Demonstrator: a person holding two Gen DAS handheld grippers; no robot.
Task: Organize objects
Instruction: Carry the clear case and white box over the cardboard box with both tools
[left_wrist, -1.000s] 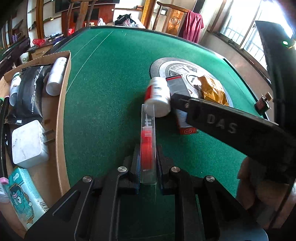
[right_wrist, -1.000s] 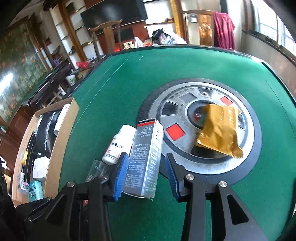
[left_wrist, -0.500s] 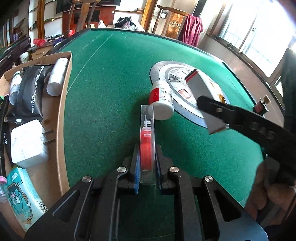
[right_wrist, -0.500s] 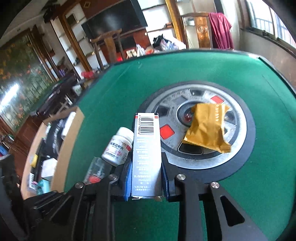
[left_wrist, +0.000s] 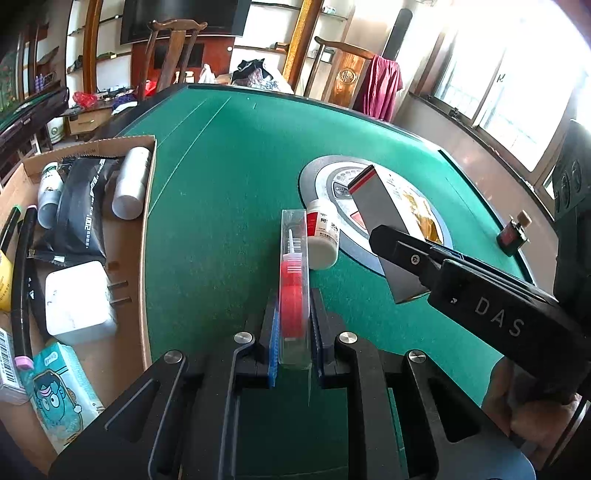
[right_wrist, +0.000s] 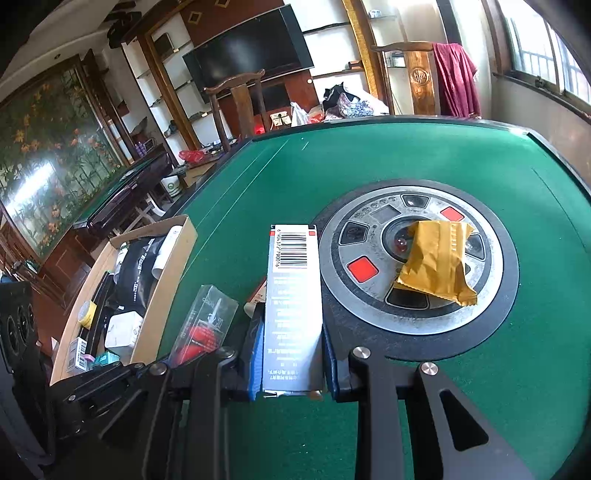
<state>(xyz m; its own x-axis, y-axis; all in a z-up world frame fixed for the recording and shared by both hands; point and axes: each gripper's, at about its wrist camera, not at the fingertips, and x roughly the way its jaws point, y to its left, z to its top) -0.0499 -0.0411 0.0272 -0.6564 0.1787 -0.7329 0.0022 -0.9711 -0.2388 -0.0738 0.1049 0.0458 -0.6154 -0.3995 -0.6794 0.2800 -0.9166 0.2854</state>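
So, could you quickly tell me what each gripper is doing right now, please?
Left gripper: closed on the clear case with the red tube.
Right gripper: closed on the grey barcoded box.

1. "DAS" in raised letters on the side of the right gripper (left_wrist: 406, 254)
2. "200" in white on the black pouch (left_wrist: 83, 210) in the cardboard box (left_wrist: 146, 236)
3. A barcode with digits, partly readable as "790016", on the end of the grey carton (right_wrist: 291, 306)
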